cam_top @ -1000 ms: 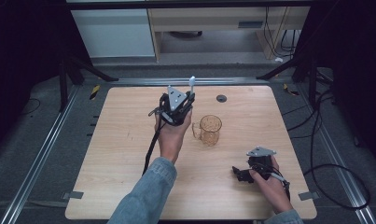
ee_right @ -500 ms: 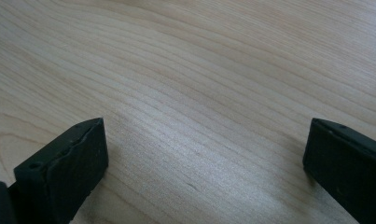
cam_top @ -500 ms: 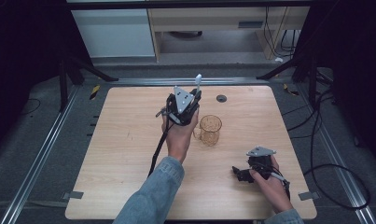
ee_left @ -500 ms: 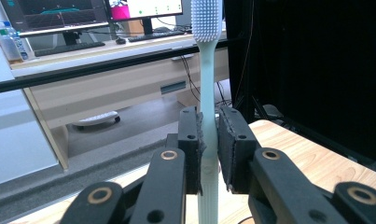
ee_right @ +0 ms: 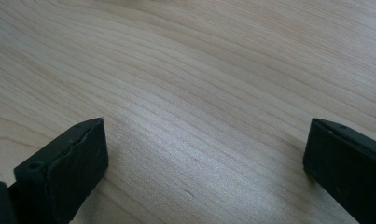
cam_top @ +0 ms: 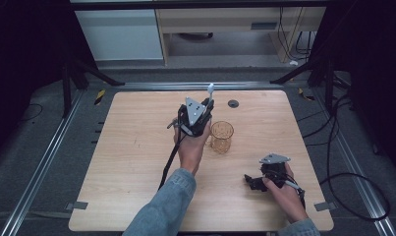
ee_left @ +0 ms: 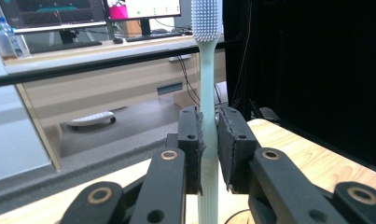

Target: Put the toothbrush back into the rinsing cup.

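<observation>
Pale wooden table point(cam_top: 136, 147) sits under my high view, set on a dark floor with metal rails to either side and a light cabinet point(cam_top: 122, 34) behind it. From the left gripper view I can also make out a desk with monitors point(ee_left: 83, 9) and a keyboard point(ee_left: 59, 45) in the room beyond.

I have my left gripper point(cam_top: 195, 115) raised over the middle of the table, a little toward the far edge. Its jaws are pinched on a pale green toothbrush point(ee_left: 207, 93) — the pads press the handle from both sides, and the handle runs upright between them, with the bristled head at the top. In the high view the brush head point(cam_top: 211, 89) sticks out past the gripper, toward the far side of the table.

Just beside that hand, on its right in the high view, an amber glass mug point(cam_top: 221, 136) stands upright on the wood. I cannot tell whether my hand touches it.

A small dark round thing point(cam_top: 233, 103) lies on the table beyond the mug, near the far edge.

My right gripper point(cam_top: 254, 181) rests low near the front right corner of the table, well apart from the mug. Its jaws stand spread wide, with bare wood grain between them — nothing is in their grasp.
</observation>
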The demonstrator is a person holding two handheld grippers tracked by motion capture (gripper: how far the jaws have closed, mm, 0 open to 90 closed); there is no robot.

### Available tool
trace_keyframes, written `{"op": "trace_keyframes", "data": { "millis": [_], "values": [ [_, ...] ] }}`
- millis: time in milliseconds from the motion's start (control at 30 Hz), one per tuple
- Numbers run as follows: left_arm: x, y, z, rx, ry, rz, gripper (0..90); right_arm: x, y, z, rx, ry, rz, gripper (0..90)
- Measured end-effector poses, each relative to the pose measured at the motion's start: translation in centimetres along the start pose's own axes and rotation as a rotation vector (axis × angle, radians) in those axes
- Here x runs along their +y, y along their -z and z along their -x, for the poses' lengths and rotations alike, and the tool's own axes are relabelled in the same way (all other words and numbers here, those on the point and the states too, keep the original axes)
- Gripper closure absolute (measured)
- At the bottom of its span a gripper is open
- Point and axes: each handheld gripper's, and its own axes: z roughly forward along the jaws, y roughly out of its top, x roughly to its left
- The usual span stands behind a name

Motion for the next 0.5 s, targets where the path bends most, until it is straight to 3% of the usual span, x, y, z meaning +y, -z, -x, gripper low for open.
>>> {"op": "trace_keyframes", "data": {
  "millis": [100,500],
  "values": [
    [-0.5,0.0,-0.1,-0.002,0.026,-0.004,79.0,0.0,0.0,0.0,0.0,0.0,0.0,0.3],
    [-1.4,-0.1,-0.1,0.0,0.026,-0.014,79.1,0.0,0.0,0.0,0.0,0.001,0.0,0.3]
  ]
}}
